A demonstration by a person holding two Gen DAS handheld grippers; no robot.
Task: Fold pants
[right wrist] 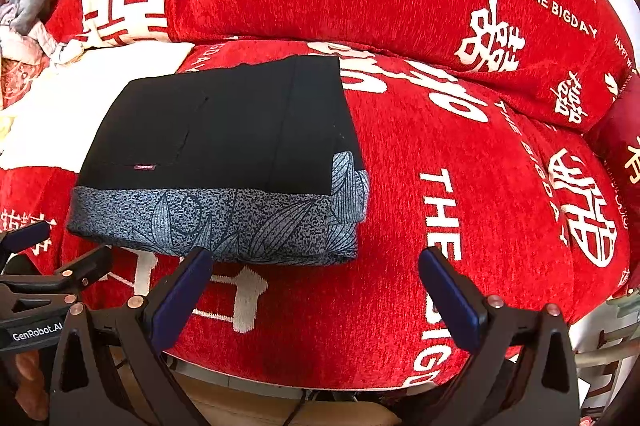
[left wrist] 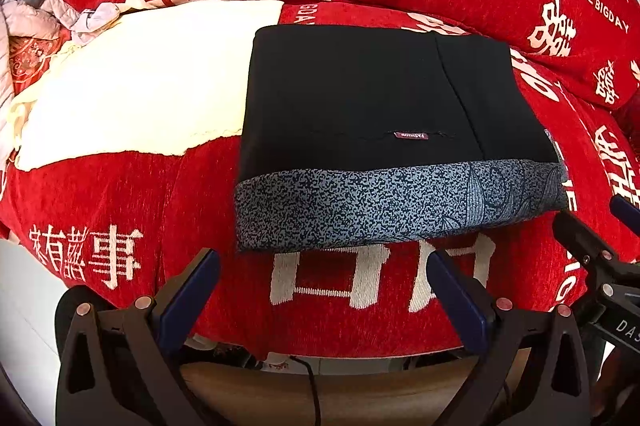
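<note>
Pants [left wrist: 360, 97], black with a grey-blue speckled leaf-print band, lie folded into a compact rectangle on the red sofa cover [left wrist: 340, 306], just ahead of both sets of jaws. Left gripper [left wrist: 324, 266] is spread wide and empty, short of the band's near edge. Right gripper [right wrist: 316, 266] is likewise wide and empty, pants ahead-left of its jaws.

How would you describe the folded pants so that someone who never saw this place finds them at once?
Look at the red sofa cover printed with large white characters. On its seat, beside a white cloth, lies a flat rectangular bundle: the folded pants. They are the only black item there, with a speckled blue-grey band along the near edge and a small maroon label.
</note>
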